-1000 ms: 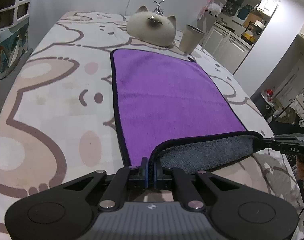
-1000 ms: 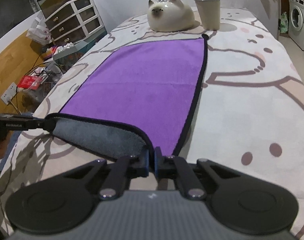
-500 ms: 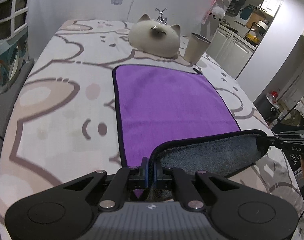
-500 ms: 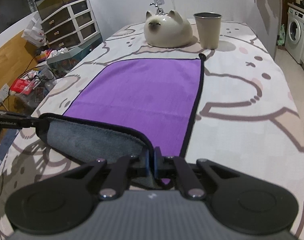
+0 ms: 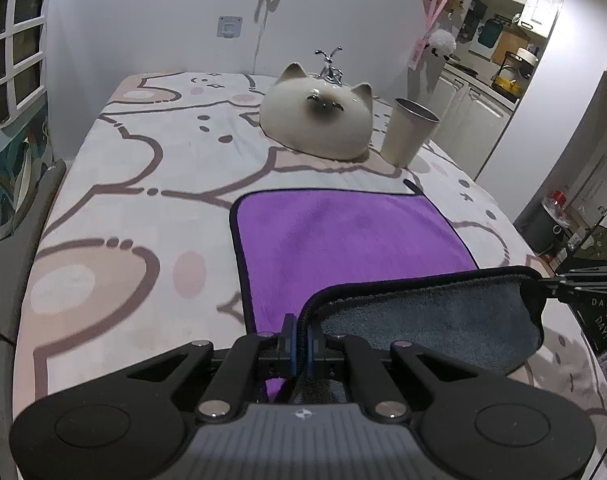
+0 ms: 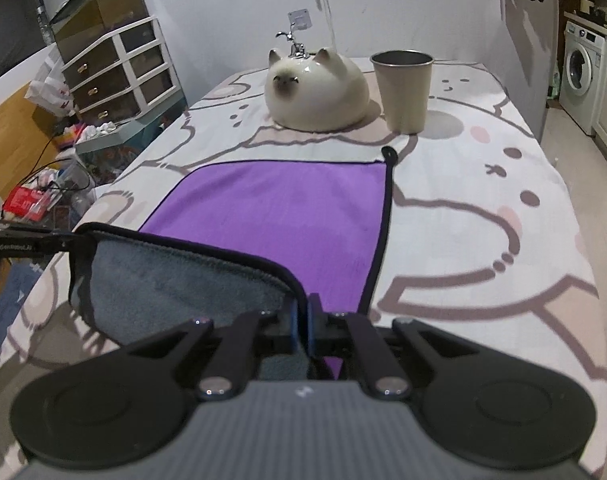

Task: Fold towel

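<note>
A purple towel (image 5: 343, 232) with a black hem and grey underside lies on the patterned table; it also shows in the right wrist view (image 6: 279, 208). My left gripper (image 5: 299, 336) is shut on its near left corner. My right gripper (image 6: 302, 320) is shut on the near right corner. Both hold the near edge lifted, so the grey underside (image 5: 431, 320) hangs between them, facing up toward me. The right gripper shows at the right of the left wrist view (image 5: 575, 284). The left gripper shows at the left of the right wrist view (image 6: 19, 240).
A white ceramic cat (image 5: 317, 120) and a beige cup (image 5: 409, 132) stand just beyond the towel's far edge. A wall stands behind them. Drawers (image 6: 115, 72) and floor clutter are left of the table, a kitchen area to the right.
Both grippers have carried the lifted near edge up and forward toward the far edge. More grey underside shows and less purple surface stays uncovered.
</note>
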Available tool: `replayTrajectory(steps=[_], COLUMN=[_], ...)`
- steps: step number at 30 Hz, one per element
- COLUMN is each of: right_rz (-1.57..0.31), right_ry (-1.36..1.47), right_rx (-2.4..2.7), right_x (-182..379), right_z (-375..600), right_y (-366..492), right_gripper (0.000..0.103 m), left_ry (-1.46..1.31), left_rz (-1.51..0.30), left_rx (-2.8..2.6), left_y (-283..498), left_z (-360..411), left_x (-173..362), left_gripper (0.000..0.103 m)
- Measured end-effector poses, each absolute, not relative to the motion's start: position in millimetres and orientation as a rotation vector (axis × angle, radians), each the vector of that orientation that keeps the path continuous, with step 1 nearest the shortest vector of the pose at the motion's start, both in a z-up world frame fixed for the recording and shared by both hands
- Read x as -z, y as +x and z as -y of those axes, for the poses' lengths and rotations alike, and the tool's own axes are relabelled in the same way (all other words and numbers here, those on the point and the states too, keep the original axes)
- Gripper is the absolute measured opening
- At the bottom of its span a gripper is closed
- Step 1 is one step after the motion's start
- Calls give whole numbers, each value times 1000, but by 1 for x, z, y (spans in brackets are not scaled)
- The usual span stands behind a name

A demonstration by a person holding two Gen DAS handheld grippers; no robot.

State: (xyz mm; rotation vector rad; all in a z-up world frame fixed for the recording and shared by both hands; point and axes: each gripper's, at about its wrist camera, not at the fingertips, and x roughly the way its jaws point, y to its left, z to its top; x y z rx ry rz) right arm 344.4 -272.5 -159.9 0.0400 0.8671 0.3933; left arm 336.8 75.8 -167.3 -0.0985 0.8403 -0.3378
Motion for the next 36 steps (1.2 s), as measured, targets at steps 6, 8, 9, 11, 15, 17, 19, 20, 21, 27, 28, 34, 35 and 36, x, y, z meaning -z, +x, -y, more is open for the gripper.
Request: replayTrajectory(steps=[6,8,9,11,15,17,19,20,21,27,28,34,35,36], right_rz=[-857,-849,-844,-836,-825,-818,-814,-814,-813,-812,-811,-816,-818,-819], right_ry=[49,50,49,46,37,29,26,24,23,15,16,4,3,2], right_rx=[-373,-366,-365,-362,-359,-355,-351,-347,-345,-327,-325,-302,-297,-293], right_x=[162,162,162,161,159,159,159,159,160,166,166,173,175,176], right_z=[272,271,270,269,266,264,262,261,260,255,256,255,255,255], right_y=[367,376,379,388,407,417,426,431,435,458,462,479,482,484], right_gripper=[5,5,5,5,5,5,5,5,5,5,5,5,5,5], left_ry=[-92,-87,-85,-83,-70,-70,-76,-76,-75,-75,-80,-69,-69,-69], left_rz=[-830,-825,-823,-820,-813,-813,-816,-818,-819,-815,-816,-822,-823,-823], left_rx=[330,327,325,321,310,304,296,291,286,268,266,264,265,266], left_y=[364,372,377,387,406,417,427,431,435,461,466,486,488,490], left_z=[-75,-75,-75,-75,-76,-76,-76,-75,-75,-74,-74,-71,-71,-71], left_x=[168,168,168,169,171,174,177,179,180,186,187,194,195,195], left_gripper=[5,5,5,5,5,5,5,5,5,5,5,5,5,5])
